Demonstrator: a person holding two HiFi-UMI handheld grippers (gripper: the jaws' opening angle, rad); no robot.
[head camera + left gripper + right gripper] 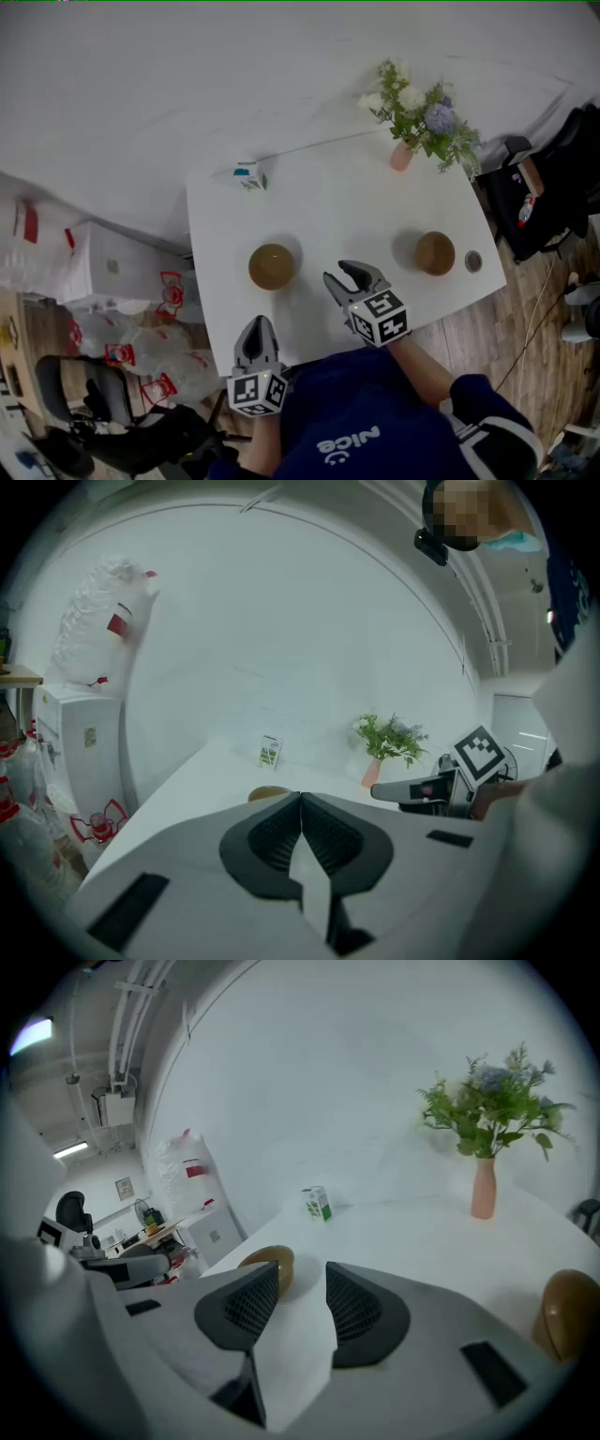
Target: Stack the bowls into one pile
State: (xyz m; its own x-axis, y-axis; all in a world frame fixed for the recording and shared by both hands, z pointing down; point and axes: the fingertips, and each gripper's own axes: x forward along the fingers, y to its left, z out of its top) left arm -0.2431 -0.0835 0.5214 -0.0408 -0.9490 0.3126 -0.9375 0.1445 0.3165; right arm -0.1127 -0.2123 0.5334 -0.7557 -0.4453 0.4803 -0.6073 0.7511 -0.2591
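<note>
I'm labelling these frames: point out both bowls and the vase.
left bowl (272,266), head view, middle of its inside.
right bowl (435,252), head view, middle of its inside.
vase (402,157), head view, its pink body.

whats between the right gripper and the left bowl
Nothing: only bare table lies between the right gripper, whose jaws are apart and empty, and the left bowl. The head view shows this, and the right gripper view agrees.

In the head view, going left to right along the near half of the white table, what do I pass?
left bowl → right hand-held gripper → right bowl → small dark round object
</note>
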